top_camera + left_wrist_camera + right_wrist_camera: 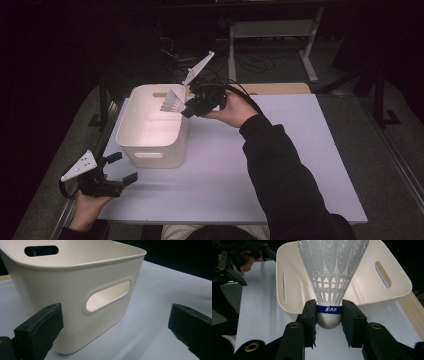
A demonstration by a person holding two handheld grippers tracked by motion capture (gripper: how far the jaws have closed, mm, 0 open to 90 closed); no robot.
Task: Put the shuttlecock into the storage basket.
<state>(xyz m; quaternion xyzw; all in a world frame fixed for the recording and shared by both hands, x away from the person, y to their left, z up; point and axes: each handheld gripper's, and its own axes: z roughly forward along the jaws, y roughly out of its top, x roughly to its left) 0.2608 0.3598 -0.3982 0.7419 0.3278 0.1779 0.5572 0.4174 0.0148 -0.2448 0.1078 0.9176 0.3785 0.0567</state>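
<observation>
Already clamped by its cork in the right gripper (329, 322), the shuttlecock (332, 272) points skirt-first over the white bin's (150, 150) right rim, frame centre.

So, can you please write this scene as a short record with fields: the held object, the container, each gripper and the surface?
held object: white plastic shuttlecock with a blue band, clamped at its cork base
right gripper: shut on the shuttlecock, at the bin's far right rim, skirt over the opening
container: white bin with handle slots, upright; no contents can be seen inside
left gripper: open, holds nothing, near the bin's front left corner, not touching it
surface: white table
</observation>
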